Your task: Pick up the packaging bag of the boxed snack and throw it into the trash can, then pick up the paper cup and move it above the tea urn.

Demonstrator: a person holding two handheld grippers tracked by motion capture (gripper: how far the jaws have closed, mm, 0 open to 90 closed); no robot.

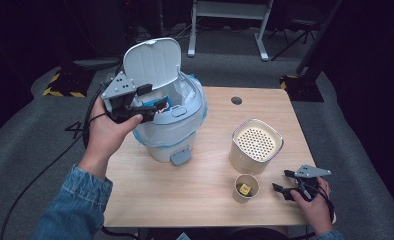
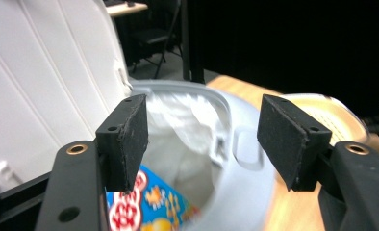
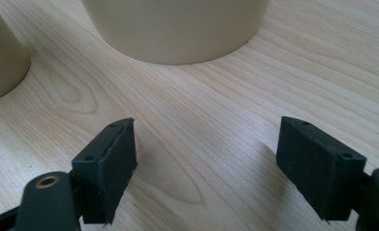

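At upper left of the high view, my left gripper (image 1: 152, 107) hangs with jaws apart and empty over the white lidded plastic bin (image 1: 185, 131), the colourful printed wrapper (image 2: 151, 207) already inside; my right gripper (image 1: 285, 184) rests open, and lid closing is likely left.

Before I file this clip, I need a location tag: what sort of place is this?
Probably a lab or studio set up for recording, not a home: a lone wooden table on grey carpet, hazard-striped stand bases around it, and a desk frame against a dark background.
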